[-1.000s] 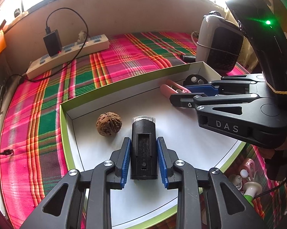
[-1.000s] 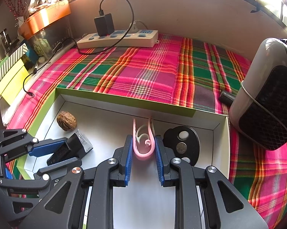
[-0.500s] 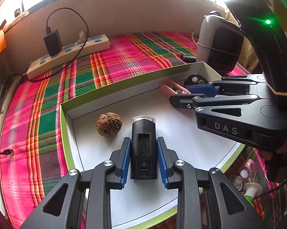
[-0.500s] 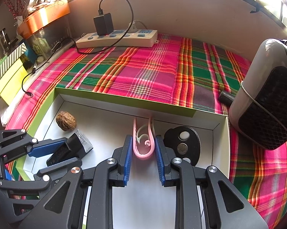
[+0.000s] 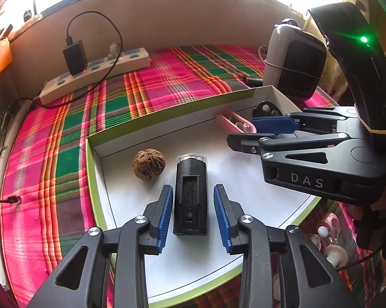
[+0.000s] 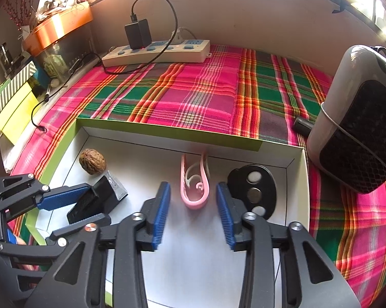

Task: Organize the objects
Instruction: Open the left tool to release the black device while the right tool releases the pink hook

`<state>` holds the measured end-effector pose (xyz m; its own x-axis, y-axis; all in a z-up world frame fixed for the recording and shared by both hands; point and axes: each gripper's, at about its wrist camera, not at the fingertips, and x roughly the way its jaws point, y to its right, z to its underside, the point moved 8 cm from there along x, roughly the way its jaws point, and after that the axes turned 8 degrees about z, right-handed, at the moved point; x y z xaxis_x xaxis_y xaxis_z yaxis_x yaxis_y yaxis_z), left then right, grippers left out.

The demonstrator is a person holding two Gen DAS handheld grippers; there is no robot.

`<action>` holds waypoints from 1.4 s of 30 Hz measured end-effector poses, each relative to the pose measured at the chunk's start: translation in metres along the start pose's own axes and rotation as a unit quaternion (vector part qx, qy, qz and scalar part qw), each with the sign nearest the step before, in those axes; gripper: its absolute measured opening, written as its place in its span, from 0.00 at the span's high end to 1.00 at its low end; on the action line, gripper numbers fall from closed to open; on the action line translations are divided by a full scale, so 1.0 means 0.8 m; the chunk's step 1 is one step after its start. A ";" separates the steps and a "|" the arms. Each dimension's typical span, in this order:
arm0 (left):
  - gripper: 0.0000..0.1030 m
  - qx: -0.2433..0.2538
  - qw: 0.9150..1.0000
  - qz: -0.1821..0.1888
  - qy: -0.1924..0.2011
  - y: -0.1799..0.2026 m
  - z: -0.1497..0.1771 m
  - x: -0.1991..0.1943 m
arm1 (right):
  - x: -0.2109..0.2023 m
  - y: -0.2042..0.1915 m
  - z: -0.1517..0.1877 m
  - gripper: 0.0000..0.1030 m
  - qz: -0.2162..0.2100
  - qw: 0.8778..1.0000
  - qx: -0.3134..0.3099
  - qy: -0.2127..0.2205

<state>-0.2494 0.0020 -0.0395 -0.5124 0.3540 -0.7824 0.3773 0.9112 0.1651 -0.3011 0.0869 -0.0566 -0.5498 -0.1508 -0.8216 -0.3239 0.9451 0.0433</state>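
A shallow white box with a green rim lies on the plaid cloth. In it a black block with a clear end lies flat between the pads of my left gripper; its jaws are opening and no longer touch the block. A pink clip lies between the pads of my right gripper, whose jaws are opening too, with gaps on both sides. A walnut and a black oval disc also rest in the box.
A white power strip with a black charger lies at the back. A small heater stands right of the box, a dark small item beside it. Small pink and white items lie off the box's front right.
Both grippers have let go: the left pads have spread off the black block and the right pads off the pink clip. Neither hand nor either object has moved.
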 end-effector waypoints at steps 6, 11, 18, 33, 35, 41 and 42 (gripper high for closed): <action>0.70 -0.001 1.000 0.000 0.009 0.006 0.002 -0.013 | -0.014 0.003 0.003 0.61 0.001 1.000 0.007 0.010; 0.70 -0.001 1.000 0.003 0.021 0.014 0.006 -0.029 | -0.028 0.007 0.006 0.61 0.001 1.000 0.014 0.017; 0.70 -0.001 1.000 0.003 0.029 0.022 0.017 -0.047 | -0.050 0.010 0.016 0.61 0.003 0.999 0.023 0.029; 0.70 -0.017 0.998 0.014 0.061 0.038 0.058 -0.097 | -0.112 0.010 0.064 0.61 0.003 0.998 0.032 0.060; 0.70 -0.021 0.998 0.016 0.064 0.041 0.068 -0.103 | -0.121 0.010 0.072 0.61 0.004 0.997 0.032 0.064; 0.70 -0.040 0.995 0.056 0.073 0.054 0.093 -0.113 | -0.140 0.012 0.098 0.61 0.006 0.996 0.041 0.075; 0.69 -0.041 0.995 0.060 0.073 0.057 0.096 -0.114 | -0.142 0.014 0.103 0.61 0.006 0.996 0.045 0.076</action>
<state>-0.1262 -0.0046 -0.0071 -0.5770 0.4826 -0.6589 0.3818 0.8725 0.3048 -0.1789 0.1382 -0.0092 -0.6660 -0.1758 -0.7249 -0.2512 0.9679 -0.0040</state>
